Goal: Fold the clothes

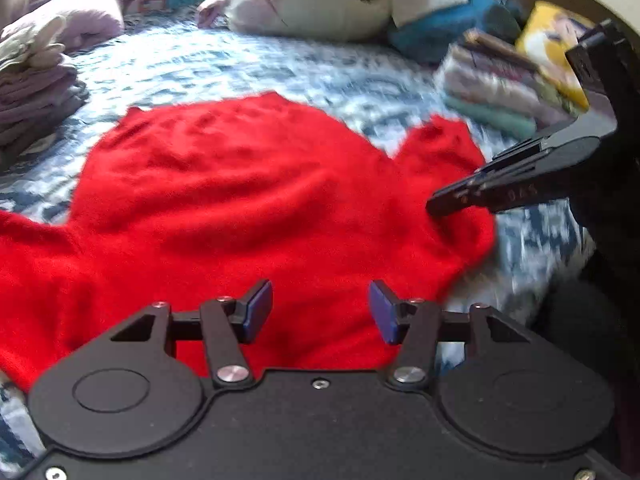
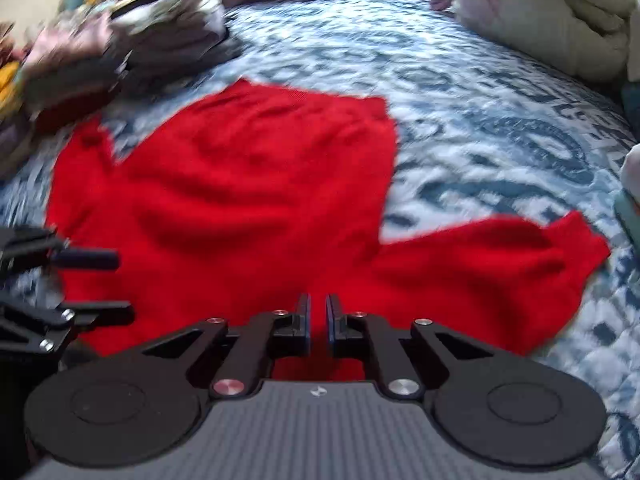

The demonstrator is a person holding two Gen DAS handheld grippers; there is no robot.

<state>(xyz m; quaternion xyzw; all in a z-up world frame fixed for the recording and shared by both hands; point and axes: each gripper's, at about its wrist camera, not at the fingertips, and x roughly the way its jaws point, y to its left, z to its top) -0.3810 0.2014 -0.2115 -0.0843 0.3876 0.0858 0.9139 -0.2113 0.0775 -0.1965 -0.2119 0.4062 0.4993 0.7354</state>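
A red sweater [image 1: 240, 200] [image 2: 240, 184] lies spread flat on the blue-and-white quilt [image 1: 240, 68] [image 2: 480, 112], one sleeve [image 2: 500, 264] reaching out to the side. My left gripper [image 1: 320, 296] [image 2: 108, 284] hovers over the sweater's near part, open, with nothing between its blue pads [image 1: 258, 308]. My right gripper [image 2: 317, 304] [image 1: 434, 204] is shut, its tips low over the sweater's edge. Whether fabric is pinched between them does not show. Both views are blurred by motion.
Stacks of folded clothes stand on the bed: one [image 1: 36, 92] at the left, one [image 1: 492, 88] at the far right, and a pile [image 2: 120, 36] in the right wrist view. A bunched pale duvet [image 1: 312, 0] [image 2: 560, 20] lies along the far side.
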